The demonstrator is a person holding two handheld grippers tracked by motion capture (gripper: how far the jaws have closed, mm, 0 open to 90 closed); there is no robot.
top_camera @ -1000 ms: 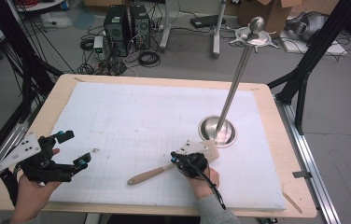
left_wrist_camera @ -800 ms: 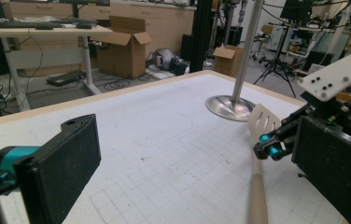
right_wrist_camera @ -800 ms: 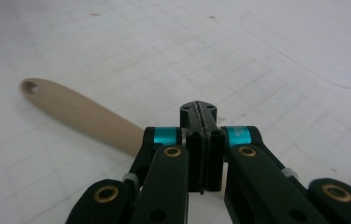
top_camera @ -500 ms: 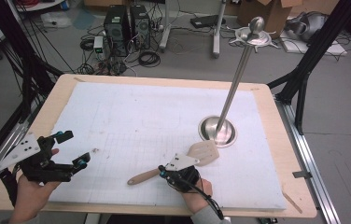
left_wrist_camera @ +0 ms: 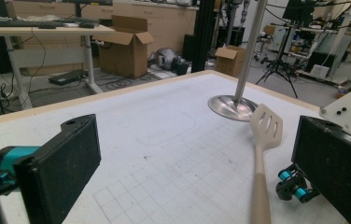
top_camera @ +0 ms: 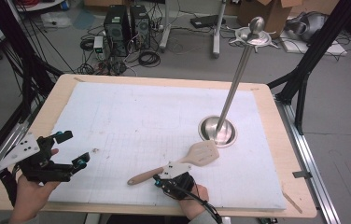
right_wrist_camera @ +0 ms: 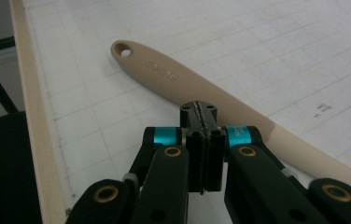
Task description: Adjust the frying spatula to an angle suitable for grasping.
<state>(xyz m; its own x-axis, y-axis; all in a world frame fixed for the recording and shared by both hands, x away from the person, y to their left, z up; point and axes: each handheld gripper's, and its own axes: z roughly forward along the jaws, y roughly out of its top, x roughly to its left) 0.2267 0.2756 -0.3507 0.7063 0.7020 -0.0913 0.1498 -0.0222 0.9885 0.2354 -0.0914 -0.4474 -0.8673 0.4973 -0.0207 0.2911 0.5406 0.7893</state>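
The right gripper (top_camera: 166, 173) has slid back toward the desk (top_camera: 276, 140) edge, jaws clenched empty beside the spatula (top_camera: 183, 163), while the left gripper (top_camera: 66, 149) waits released.

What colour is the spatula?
Beige; the spatula shows best in the left gripper view.

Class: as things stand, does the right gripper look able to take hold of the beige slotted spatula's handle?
Probably not yet. The right gripper sits beside the beige slotted spatula with nothing between them, but its jaws are shut, pads together. It would need to open them first.
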